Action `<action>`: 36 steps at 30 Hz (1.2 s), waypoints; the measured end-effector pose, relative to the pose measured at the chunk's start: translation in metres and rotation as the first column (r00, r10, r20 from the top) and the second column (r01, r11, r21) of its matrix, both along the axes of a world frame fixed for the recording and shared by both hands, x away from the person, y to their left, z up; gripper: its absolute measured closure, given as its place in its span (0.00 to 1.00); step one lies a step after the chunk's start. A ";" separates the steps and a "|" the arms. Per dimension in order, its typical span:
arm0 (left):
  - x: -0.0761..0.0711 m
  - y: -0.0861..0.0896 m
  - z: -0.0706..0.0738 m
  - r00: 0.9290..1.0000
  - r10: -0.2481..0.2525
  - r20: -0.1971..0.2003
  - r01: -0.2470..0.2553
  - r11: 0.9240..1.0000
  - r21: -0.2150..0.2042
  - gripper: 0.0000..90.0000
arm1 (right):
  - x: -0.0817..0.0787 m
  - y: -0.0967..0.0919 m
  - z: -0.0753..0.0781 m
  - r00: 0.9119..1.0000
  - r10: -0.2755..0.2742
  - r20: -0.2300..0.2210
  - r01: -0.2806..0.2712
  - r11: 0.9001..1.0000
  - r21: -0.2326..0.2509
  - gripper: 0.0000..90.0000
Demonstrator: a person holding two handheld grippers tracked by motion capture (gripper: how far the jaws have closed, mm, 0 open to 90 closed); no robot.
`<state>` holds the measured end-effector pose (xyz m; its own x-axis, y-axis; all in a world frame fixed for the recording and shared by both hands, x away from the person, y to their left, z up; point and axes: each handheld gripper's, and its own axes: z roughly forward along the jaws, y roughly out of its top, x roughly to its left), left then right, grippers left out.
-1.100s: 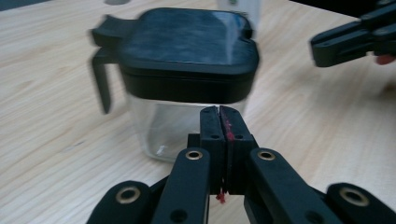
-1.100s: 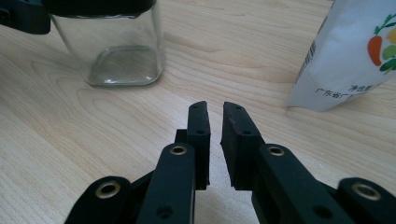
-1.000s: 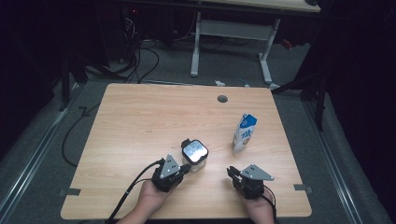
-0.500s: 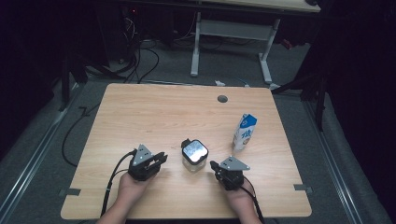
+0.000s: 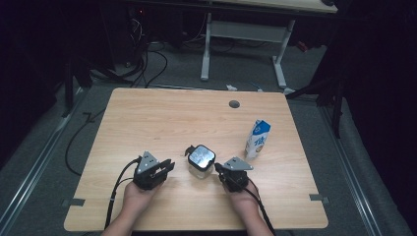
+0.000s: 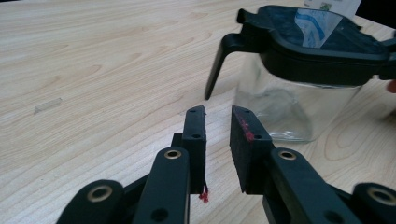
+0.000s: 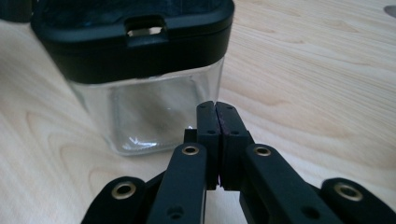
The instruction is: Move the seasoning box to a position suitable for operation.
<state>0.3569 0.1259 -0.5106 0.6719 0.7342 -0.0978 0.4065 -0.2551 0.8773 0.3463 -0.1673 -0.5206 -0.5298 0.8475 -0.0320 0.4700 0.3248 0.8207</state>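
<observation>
Your left gripper [image 5: 167, 165] rests with jaws slightly parted, empty; your right gripper [image 5: 220, 170] has jaws closed on nothing. The jar [image 5: 200, 161] stands between them, centre frame. Judged: approach stage; next, open and grasp. Carton [image 5: 257, 138] beyond, right.
</observation>
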 end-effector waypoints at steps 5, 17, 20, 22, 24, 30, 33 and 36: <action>-0.001 0.001 0.001 1.000 0.007 0.006 -0.007 1.000 -0.006 0.83 | 0.007 -0.002 0.003 1.000 0.008 -0.011 -0.008 1.000 0.021 0.98; 0.000 -0.003 0.002 0.999 0.033 0.019 -0.033 0.999 0.016 0.72 | -0.033 -0.053 0.001 0.998 -0.053 0.015 0.053 0.999 0.010 0.89; -0.001 -0.003 0.004 0.999 0.036 0.034 -0.036 0.999 0.001 0.71 | -0.036 -0.061 0.003 0.996 -0.088 0.012 0.088 0.995 0.047 0.90; -0.001 -0.003 0.005 0.999 0.030 0.033 -0.030 0.999 -0.013 0.71 | -0.037 -0.064 0.004 0.996 -0.091 0.015 0.090 0.995 0.045 0.90; -0.001 -0.006 0.006 0.999 0.023 0.032 -0.023 1.000 -0.010 0.70 | -0.037 -0.065 0.006 0.996 -0.084 0.024 0.083 0.996 0.040 0.90; 0.000 -0.009 0.011 0.999 0.034 0.039 -0.034 0.999 -0.006 0.70 | -0.036 -0.066 0.005 0.997 -0.074 0.020 0.073 0.997 0.038 0.88; 0.002 -0.011 0.015 0.998 0.041 0.042 -0.040 0.999 -0.019 0.75 | -0.036 -0.067 0.006 0.998 -0.062 0.016 0.062 0.997 0.045 0.88; 0.004 -0.017 0.018 0.998 0.041 0.049 -0.041 0.999 -0.001 0.78 | -0.036 -0.067 0.007 0.998 -0.056 0.017 0.055 0.997 0.051 0.89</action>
